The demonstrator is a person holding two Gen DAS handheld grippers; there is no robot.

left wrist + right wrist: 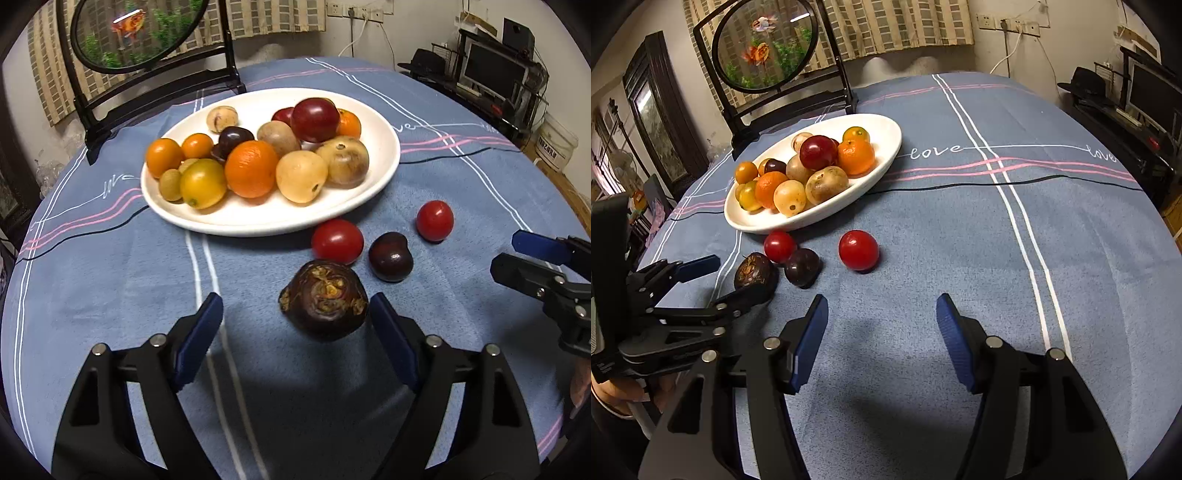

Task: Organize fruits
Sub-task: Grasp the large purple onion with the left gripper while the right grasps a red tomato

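Left wrist view: left gripper [295,325] jaws apart, flanking dark water chestnut [324,300] just in front of white plate [384,173]. Right wrist view only: right gripper [882,332] jaws apart, empty, facing red tomato [858,250] near plate.

The word "love" is stitched in white script on the blue tablecloth [960,258], just right of the white plate [886,155], and it shows again, cut off, near the cloth's right edge. A white bucket [556,142] bears dark print too small to read.
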